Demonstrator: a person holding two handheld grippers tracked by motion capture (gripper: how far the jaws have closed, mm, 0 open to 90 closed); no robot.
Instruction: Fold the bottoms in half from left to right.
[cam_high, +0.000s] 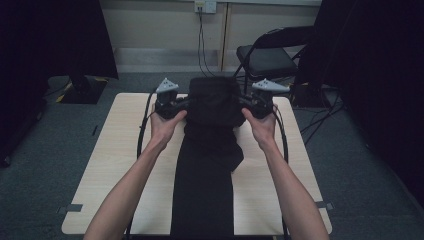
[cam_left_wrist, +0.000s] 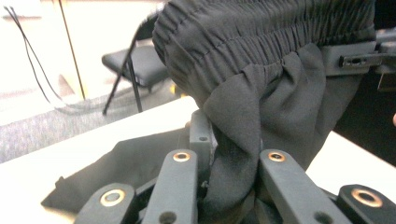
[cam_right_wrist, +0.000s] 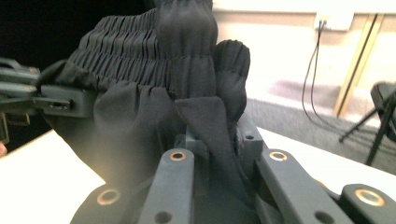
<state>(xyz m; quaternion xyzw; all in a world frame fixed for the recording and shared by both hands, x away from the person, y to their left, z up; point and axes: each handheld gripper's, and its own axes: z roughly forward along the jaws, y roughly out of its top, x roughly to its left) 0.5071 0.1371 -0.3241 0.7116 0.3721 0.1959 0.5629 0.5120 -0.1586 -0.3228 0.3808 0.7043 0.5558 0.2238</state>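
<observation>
A black garment (cam_high: 212, 102) with a gathered elastic waistband (cam_left_wrist: 261, 32) hangs lifted between my two grippers over the far half of the wooden table (cam_high: 115, 150). My left gripper (cam_high: 184, 105) is shut on the waistband's left end, with cloth bunched between its jaws (cam_left_wrist: 231, 144). My right gripper (cam_high: 244, 103) is shut on the right end, a fold of fabric pinched in its jaws (cam_right_wrist: 212, 140). The rest of the garment (cam_high: 202, 190) drapes down and lies along the table toward the near edge. Each gripper view shows the other gripper clamped at the far side of the waistband.
A black folding chair (cam_high: 265, 60) stands behind the table at the right, with cables (cam_high: 202, 45) running down the back wall. Dark curtains flank both sides. Bare tabletop lies left and right of the garment, and each gripper's cable (cam_high: 142, 130) loops over the table.
</observation>
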